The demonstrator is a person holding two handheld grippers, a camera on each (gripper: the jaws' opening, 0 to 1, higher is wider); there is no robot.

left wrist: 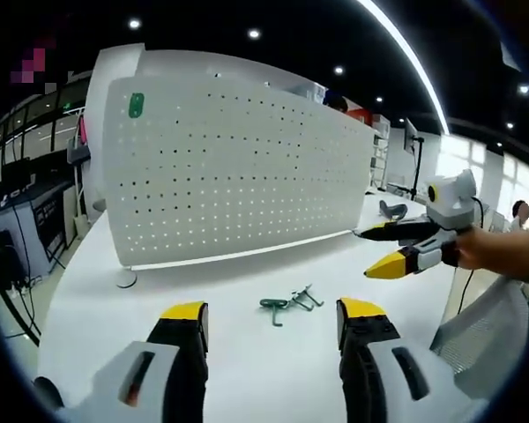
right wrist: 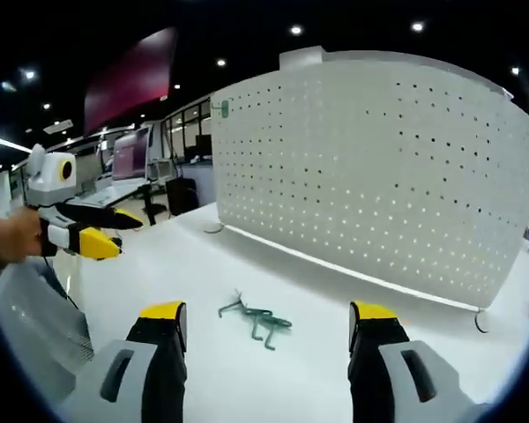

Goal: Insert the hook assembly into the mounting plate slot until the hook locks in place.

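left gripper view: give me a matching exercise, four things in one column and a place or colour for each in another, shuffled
Things:
1. hooks
2. pegboard
3. green tag
4. right gripper

Places or colours:
A. held in a hand at the right side of the view, above the table
B. lying loose on the white table, ahead of the open jaws
C. upper left corner of the pegboard
D. standing upright at the back of the table, white with rows of holes

Pairs: 1-B, 2-D, 3-C, 4-A

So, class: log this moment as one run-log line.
left tool: open | right tool: open | hooks: loose on table | pegboard: upright, empty
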